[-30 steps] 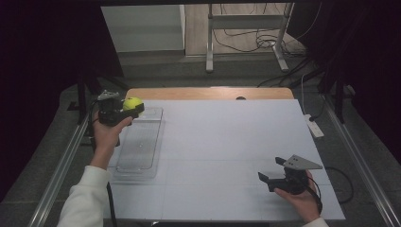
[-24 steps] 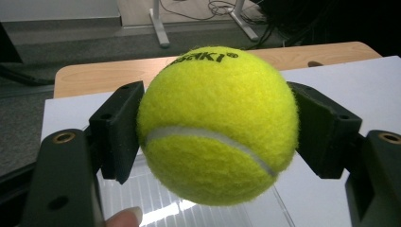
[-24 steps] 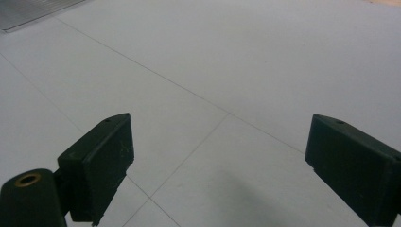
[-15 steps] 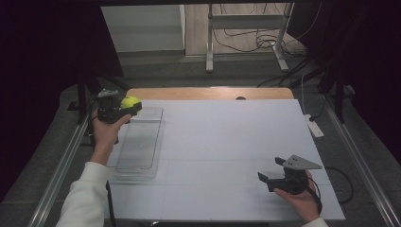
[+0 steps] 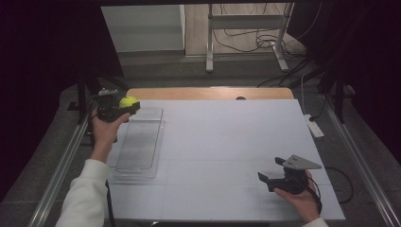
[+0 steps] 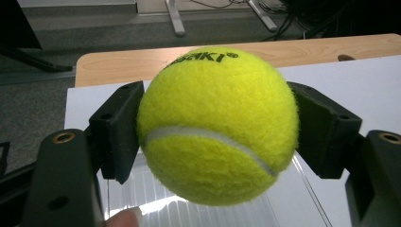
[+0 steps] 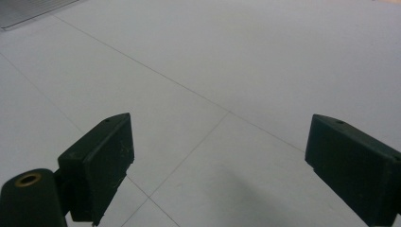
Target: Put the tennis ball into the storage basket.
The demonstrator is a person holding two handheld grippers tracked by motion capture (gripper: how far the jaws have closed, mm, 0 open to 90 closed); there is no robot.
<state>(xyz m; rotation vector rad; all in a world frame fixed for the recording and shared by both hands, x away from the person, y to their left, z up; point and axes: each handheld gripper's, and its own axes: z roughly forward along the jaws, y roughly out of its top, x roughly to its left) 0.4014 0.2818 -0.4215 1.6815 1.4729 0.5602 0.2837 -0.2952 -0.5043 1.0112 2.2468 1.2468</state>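
Observation:
A yellow-green tennis ball [image 5: 128, 101] [image 6: 217, 127] is clamped between the black pads [image 6: 118, 127] of my left gripper [image 5: 126, 106]. It hangs in the air over the far end of a clear ribbed plastic tray [image 5: 139, 146] [image 6: 156, 198] at the table's left. A fingertip shows at the bottom edge of the left gripper view. My right gripper [image 5: 270, 169] [image 7: 217, 156] rests low over the white table at the near right. Its jaws stand wide apart with nothing between them.
The white tabletop [image 5: 227, 137] has a bare wooden strip [image 5: 208, 93] along its far edge. A white power strip [image 5: 314, 127] lies off the right edge. Metal stand legs [image 5: 208, 47] and cables stand on the floor beyond.
My left gripper has drifted slightly left with the ball still in it. The right gripper has stayed where it was.

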